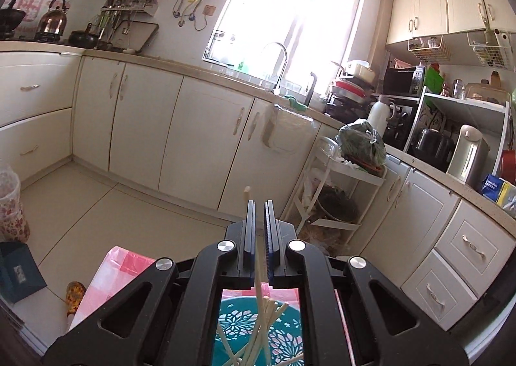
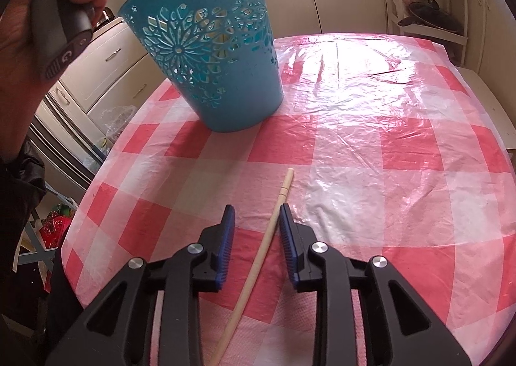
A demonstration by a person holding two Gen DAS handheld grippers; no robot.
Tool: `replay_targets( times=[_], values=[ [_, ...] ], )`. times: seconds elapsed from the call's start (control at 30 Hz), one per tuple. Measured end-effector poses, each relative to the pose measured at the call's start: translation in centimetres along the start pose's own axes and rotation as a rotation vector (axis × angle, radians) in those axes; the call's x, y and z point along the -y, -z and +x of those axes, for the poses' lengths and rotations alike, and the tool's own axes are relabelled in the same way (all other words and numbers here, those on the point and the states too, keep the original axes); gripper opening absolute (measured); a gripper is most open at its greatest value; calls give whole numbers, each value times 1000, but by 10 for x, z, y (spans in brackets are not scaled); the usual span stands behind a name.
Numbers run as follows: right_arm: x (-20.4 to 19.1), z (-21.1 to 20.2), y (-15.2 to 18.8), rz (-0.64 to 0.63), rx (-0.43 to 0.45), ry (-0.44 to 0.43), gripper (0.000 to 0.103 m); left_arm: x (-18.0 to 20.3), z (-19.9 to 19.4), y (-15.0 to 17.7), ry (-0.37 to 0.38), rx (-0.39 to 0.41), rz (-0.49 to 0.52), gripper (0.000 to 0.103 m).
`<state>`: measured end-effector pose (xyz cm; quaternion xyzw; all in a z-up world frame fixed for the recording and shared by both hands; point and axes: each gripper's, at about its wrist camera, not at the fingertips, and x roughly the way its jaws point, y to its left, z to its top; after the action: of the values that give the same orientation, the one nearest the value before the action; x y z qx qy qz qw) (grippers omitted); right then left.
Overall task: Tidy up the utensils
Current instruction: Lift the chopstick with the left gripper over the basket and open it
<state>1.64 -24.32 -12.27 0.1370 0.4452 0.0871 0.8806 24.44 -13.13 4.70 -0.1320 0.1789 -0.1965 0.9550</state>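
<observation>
Chopsticks are the task's things here, and they sit in three places. One chopstick (image 2: 258, 256) lies flat on the tablecloth (image 2: 371, 127), running from the lower edge of the right wrist view up between the fingers of the right gripper (image 2: 254, 214). That gripper's jaws stand apart; the chopstick lies close along the inner face of the right-hand finger, and the left-hand pad (image 2: 225, 237) is clear of it. Whether the right-hand pad touches the chopstick cannot be told. No pad presses on it. The gripper points steeply down at the table. A second chopstick (image 1: 257, 266) is clamped in the left gripper (image 1: 260, 204), whose jaws are together on it; the stick crosses the narrow gap at a slant, with its blunt end showing above and left of the fingertips and its lower part hanging down over the bucket (image 1: 232, 311). Further chopsticks (image 1: 271, 327) stand loosely inside that bucket, leaning in different directions, seen from above through the gripper frame. The bucket is teal plastic with cut-out flower patterns; in the right wrist view it stands upright on the far left part of the red-and-white checked tablecloth, well apart from the flat chopstick. A hand (image 2: 48, 11) at the upper left of the right wrist view grips a dark handle above and left of the bucket. White kitchen cabinets (image 1: 145, 127) line the background.
</observation>
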Motion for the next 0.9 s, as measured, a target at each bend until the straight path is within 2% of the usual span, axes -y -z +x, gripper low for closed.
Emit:
replay_targets(
  times=[0.27, 0.47, 0.63, 0.77, 0.9],
  values=[
    [0, 1, 0, 0, 0, -2, 30, 2, 3, 24, -13, -71, 63, 5],
    [0, 0, 0, 4, 0, -7, 31, -15, -30, 25, -31, -68, 46, 8],
    [2, -3, 2, 14, -6, -9, 31, -56, -79, 34, -129, -25, -6, 49],
    [-3, -1, 1, 0, -13, 17, 30, -96, -89, 66, -195, -113, -49, 54],
    [-18, 5, 0, -66, -29, 112, 27, -124, -83, 108, -221, -228, -108, 54]
  ],
)
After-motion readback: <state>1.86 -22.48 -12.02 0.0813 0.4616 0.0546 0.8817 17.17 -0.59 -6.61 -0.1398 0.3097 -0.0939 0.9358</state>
